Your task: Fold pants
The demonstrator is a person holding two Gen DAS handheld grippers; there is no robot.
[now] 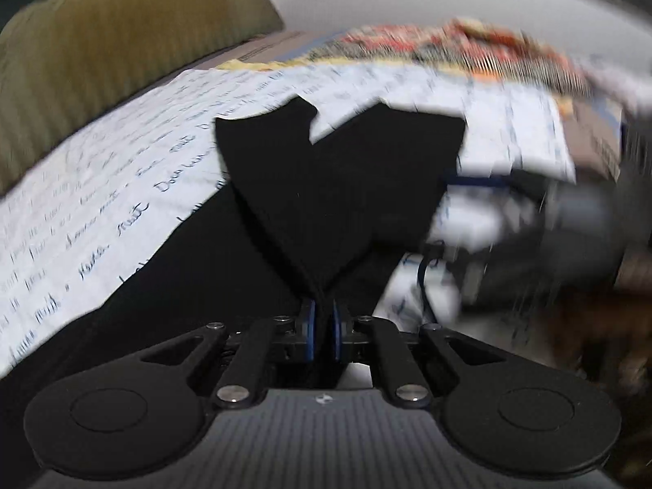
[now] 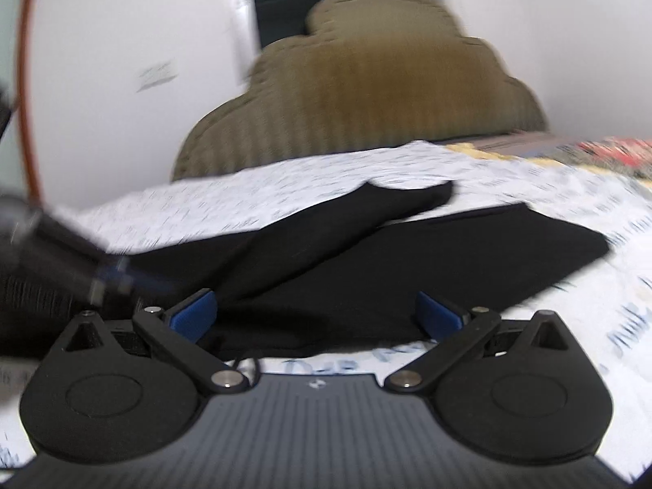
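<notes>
Black pants (image 1: 338, 187) lie on a white bedsheet with blue handwriting print (image 1: 122, 171). My left gripper (image 1: 324, 326) is shut on a fold of the pants fabric, which rises in a ridge from the blue pads and spreads out to two leg ends ahead. In the right wrist view the pants (image 2: 366, 261) lie spread with two legs pointing away to the right. My right gripper (image 2: 316, 309) is open, its blue pads (image 2: 191, 311) wide apart just above the near edge of the pants. The other gripper shows blurred at the left (image 2: 49, 244).
An olive green padded headboard (image 2: 358, 81) stands behind the bed against a white wall. A red and orange patterned blanket (image 1: 468, 53) lies at the far side of the sheet. The right side of the left wrist view is blurred.
</notes>
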